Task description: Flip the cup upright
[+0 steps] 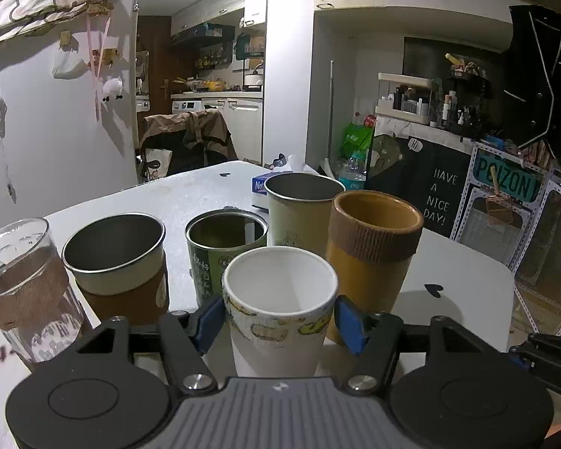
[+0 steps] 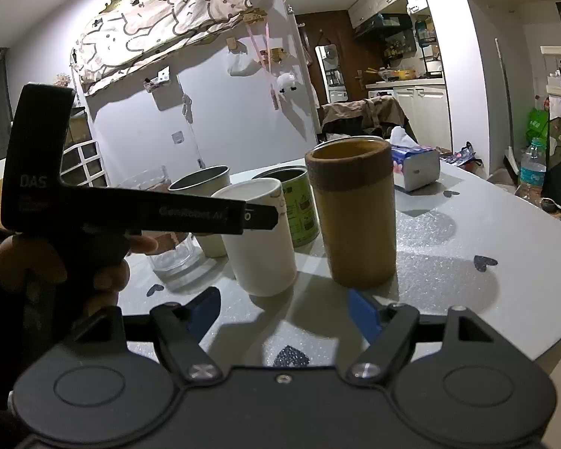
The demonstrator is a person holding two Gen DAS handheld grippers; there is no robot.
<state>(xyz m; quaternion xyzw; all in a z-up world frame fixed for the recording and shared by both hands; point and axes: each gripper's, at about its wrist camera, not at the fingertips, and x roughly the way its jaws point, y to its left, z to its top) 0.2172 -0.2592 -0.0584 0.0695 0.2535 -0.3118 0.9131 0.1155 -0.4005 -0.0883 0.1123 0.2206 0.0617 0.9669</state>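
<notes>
The paper cup point(image 1: 279, 299) stands upright, mouth up, at the front of a cluster of cups on the white bench point(image 1: 190, 194). The left hand-held gripper point(image 1: 279, 320) pinches it just under the rim, blue pads point(image 1: 349, 323) against both sides, likely steadying it as it settles on its base. In the right wrist view its base rests on the bench, so the flip looks essentially done. Just beside it stand a brown sleeved cup point(image 1: 372, 258), a green tin point(image 1: 220, 247), a steel tumbler point(image 1: 117, 258) and a glass point(image 1: 22, 284). The right hand-held gripper point(image 2: 284, 310) hangs spread and empty, near the bench edge. Writing: "GenRobot.AI" on the left tool, "HAVE A NICE DAY!" on a black board point(image 1: 435, 202), "POIZON" on a green sign point(image 1: 506, 183).
</notes>
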